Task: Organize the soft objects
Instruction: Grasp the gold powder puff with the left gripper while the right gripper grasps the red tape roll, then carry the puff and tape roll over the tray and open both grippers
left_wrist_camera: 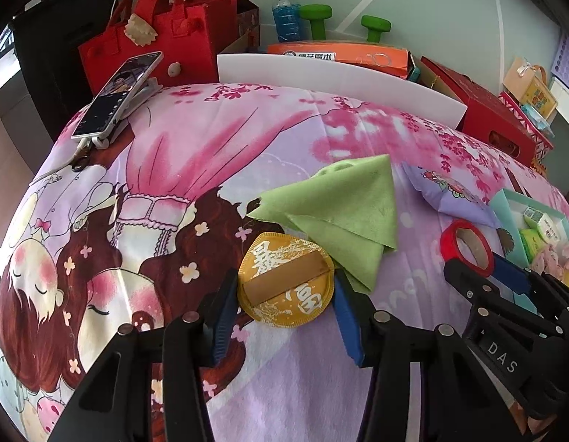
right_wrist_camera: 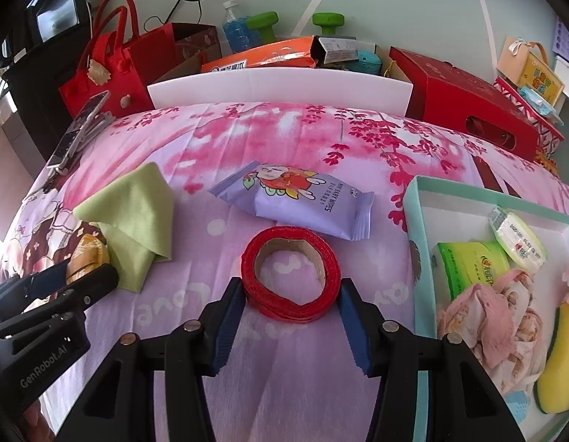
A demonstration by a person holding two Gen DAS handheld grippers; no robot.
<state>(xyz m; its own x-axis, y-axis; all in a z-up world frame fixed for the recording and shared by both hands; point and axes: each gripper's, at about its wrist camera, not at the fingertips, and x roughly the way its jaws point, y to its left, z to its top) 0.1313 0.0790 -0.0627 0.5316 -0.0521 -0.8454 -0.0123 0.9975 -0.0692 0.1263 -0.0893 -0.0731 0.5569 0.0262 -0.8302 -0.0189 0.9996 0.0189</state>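
Blue-padded grippers (left_wrist_camera: 284, 305) (right_wrist_camera: 292, 311) angled downward

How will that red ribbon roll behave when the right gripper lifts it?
The red ribbon roll already looks squashed out of round between the right gripper pads, so it probably deforms. Its hollow core suggests it's light. Lying flat, it's unlikely to roll.

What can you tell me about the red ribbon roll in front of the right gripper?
The red ribbon roll is a ring of glittery red ribbon wound on a brown cardboard core, its centre hollow. It lies flat on the purple printed cloth, slightly squashed out of round. The right gripper straddles it, blue fingers pressing both sides. The wipes packet lies just beyond, not touching; the teal box stands to its right.
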